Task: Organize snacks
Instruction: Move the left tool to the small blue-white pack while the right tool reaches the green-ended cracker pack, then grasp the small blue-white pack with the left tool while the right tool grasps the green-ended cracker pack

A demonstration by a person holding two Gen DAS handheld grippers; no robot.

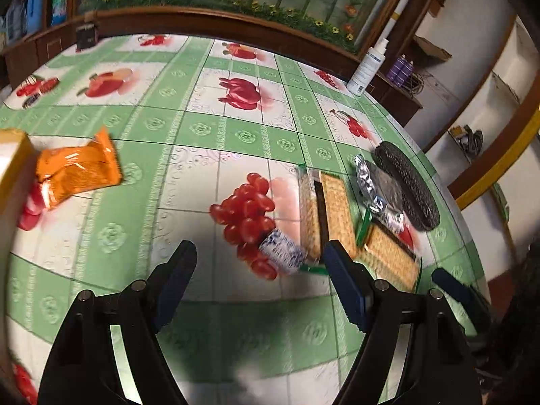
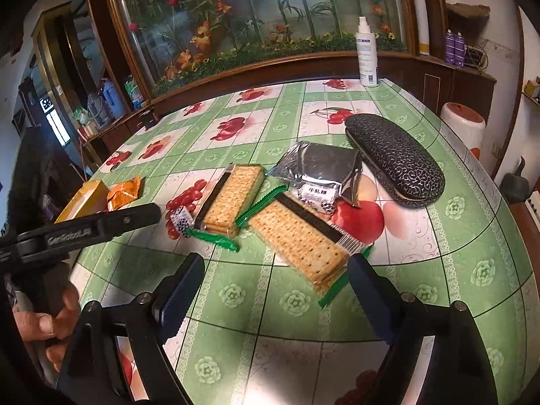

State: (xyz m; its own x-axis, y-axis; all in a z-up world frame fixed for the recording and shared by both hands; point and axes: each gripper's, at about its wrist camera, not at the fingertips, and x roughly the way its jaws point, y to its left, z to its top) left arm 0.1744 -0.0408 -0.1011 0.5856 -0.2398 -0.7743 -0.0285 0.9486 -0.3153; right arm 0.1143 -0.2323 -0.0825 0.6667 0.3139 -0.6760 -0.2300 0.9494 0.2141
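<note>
Two clear packs of crackers lie side by side on the table, one [image 2: 233,195] further off and one [image 2: 297,243] just beyond my right gripper [image 2: 276,280], which is open and empty. A small blue-and-white wrapped candy [image 1: 281,253] lies at the end of the further cracker pack [image 1: 324,212], just ahead of my left gripper [image 1: 260,263], also open with nothing between its pads. A silver-and-black packet [image 2: 320,172] rests behind the crackers. An orange snack bag [image 1: 77,168] sits beside a yellow box [image 1: 13,158] at the far left.
A black patterned glasses case [image 2: 395,158] lies to the right of the silver packet. A white spray bottle [image 2: 368,57] stands at the table's far edge by a wooden cabinet. A person's hand [image 2: 50,320] holds the left gripper [image 2: 152,212]. The green fruit-print tablecloth [image 2: 438,270] covers the table.
</note>
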